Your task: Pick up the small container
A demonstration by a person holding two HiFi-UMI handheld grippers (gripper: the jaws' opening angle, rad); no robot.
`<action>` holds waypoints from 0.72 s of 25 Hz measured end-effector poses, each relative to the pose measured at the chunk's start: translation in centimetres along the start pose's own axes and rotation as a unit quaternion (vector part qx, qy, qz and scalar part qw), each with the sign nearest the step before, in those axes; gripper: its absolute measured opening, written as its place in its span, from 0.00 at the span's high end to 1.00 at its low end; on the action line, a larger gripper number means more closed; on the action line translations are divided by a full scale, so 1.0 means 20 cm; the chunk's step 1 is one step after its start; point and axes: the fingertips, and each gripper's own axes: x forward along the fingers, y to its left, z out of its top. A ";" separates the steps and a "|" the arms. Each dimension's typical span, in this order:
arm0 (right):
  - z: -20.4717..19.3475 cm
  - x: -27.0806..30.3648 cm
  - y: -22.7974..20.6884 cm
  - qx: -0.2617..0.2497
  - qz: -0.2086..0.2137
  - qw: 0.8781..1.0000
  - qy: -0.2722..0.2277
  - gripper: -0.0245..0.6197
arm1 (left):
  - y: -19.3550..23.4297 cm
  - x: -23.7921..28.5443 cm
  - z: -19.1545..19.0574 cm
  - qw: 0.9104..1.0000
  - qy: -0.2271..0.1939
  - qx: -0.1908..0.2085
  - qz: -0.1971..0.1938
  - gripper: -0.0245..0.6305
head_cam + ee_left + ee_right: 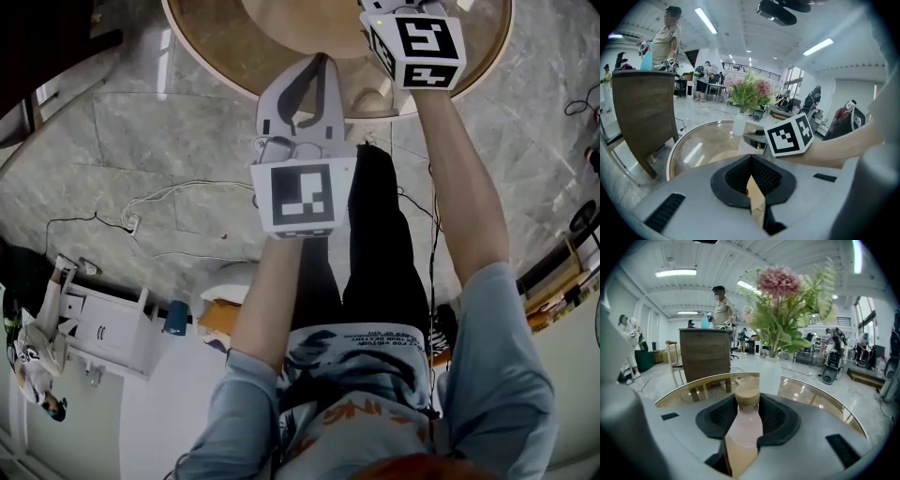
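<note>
The small container (746,425), a pale pinkish bottle with a tan lid (747,393), sits upright between the jaws of the right claw (748,403), which are closed onto its sides just under the lid. Only the right gripper view shows this. In the head view that claw's jaws run off the far edge and only its marker cube (427,45) and the forearm show. I cannot tell whether the bottle's base rests on anything.

The left claw (751,159) has its jaws pressed together with nothing between them. It hangs at the near edge of the tabletop (216,56), near and to the left of the right one. Its own view catches the right claw's cube and arm over the glass.

The tabletop is round, glass-topped with a wood-coloured rim. Far across it stands a white vase (769,376) of pink flowers (780,282), and beyond the rim a wooden chair (704,352).

The floor (141,141) is grey marble with cables (159,202) trailing over it. The room is a big white hall with strip lights; a person in a cap (722,308) stands behind the chair.

Each cube carries a black-and-white square pattern. The small print on the holder's shirt (375,333) is too fine to read.
</note>
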 end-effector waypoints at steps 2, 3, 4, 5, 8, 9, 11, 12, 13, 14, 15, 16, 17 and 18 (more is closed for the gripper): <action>0.00 -0.01 0.03 -0.015 0.021 1.000 0.012 0.73 | 0.01 -0.01 0.02 1.000 -0.008 -0.003 0.004 0.93; -0.01 -0.02 0.04 -0.015 0.028 0.999 0.018 0.73 | 0.01 -0.02 0.03 1.000 -0.012 -0.008 0.008 0.93; -0.02 -0.04 0.05 -0.018 0.033 0.999 0.025 0.73 | 0.02 -0.03 0.02 1.000 -0.012 -0.011 0.012 0.93; -0.03 -0.06 0.06 -0.026 0.039 0.998 0.032 0.73 | 0.02 -0.04 0.02 1.000 -0.010 -0.011 0.015 0.93; -0.05 -0.14 0.07 -0.042 0.054 0.996 0.051 0.73 | 0.01 -0.08 0.01 1.000 -0.009 -0.008 0.024 0.93; -0.05 -0.18 0.07 -0.040 0.059 0.996 0.055 0.73 | 0.01 -0.10 0.02 0.999 -0.010 -0.009 0.029 0.93; -0.04 -0.23 0.08 -0.032 0.066 0.996 0.059 0.73 | 0.03 -0.13 0.03 0.999 -0.014 -0.014 0.044 0.93; -0.03 -0.26 0.08 -0.026 0.067 0.996 0.060 0.73 | 0.04 -0.15 0.05 0.998 -0.017 -0.015 0.053 0.93; -0.01 -0.29 0.08 -0.017 0.066 0.996 0.060 0.73 | 0.04 -0.17 0.06 0.998 -0.020 -0.017 0.060 0.93; 0.00 -0.33 0.08 -0.010 0.065 0.996 0.059 0.73 | 0.04 -0.19 0.08 0.998 -0.023 -0.018 0.063 0.93; 0.03 -0.37 0.09 -0.006 0.066 0.996 0.057 0.73 | 0.03 -0.22 0.11 0.997 -0.027 -0.020 0.066 0.93; 0.07 -0.41 0.09 -0.008 0.069 0.996 0.054 0.73 | 0.01 -0.24 0.14 0.997 -0.032 -0.020 0.070 0.93; 0.12 -0.46 0.10 -0.015 0.075 0.996 0.049 0.73 | 0.01 -0.26 0.17 0.996 -0.040 -0.021 0.076 0.93; 0.18 -0.50 0.10 -0.023 0.082 0.995 0.043 0.73 | 0.02 -0.28 0.22 0.995 -0.049 -0.023 0.088 0.93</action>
